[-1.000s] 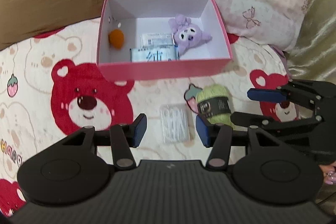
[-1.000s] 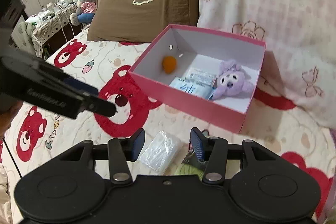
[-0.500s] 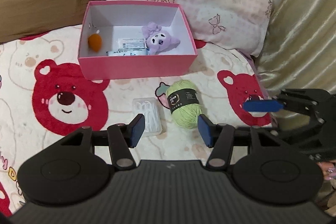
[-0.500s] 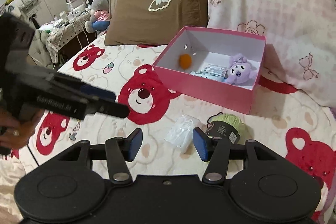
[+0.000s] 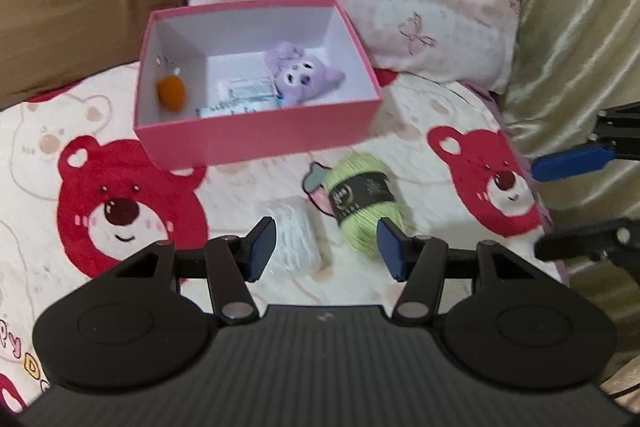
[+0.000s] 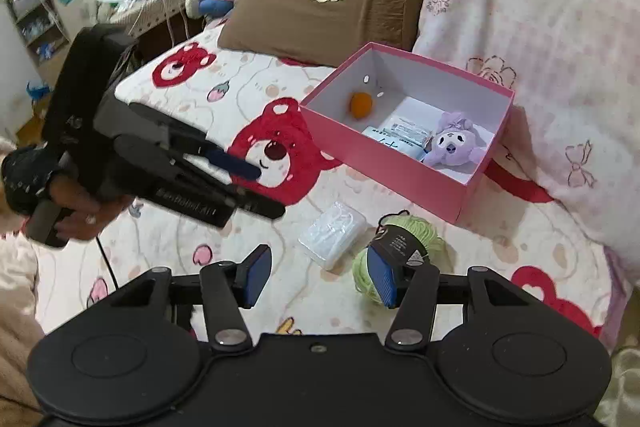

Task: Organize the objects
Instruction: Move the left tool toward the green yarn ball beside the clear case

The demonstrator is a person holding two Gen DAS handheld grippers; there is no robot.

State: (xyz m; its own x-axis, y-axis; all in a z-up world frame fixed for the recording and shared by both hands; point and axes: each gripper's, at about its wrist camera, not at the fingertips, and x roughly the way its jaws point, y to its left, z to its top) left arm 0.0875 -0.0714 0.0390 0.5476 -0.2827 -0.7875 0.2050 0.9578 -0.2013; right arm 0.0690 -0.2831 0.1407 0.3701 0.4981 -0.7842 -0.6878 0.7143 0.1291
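A bed (image 6: 500, 251) with a cream sheet printed with red bears fills both views, with a brown pillow (image 6: 332, 7) and a pink checked pillow (image 6: 532, 39) propped at its head. An open pink box (image 5: 256, 143) sits on the sheet in front of the pillows; inside lie an orange ball (image 5: 172, 93) by the left wall, flat white packets (image 5: 244, 95) in the middle, and a purple plush toy (image 5: 300, 77) to the right.

Just in front of the box lie two loose things, close beside each other. The green yarn skein (image 5: 364, 203), wrapped in a black label band, lies on its side with its long axis running diagonally, one end toward the box and the other toward the camera. The clear plastic packet (image 6: 332, 233) lies flat to its left.

The left tool (image 5: 326, 247) hovers over these two, its blue pads spread with nothing between them. The right tool (image 6: 320, 277) likewise stands spread and empty, near the skein. Both have just been opening.
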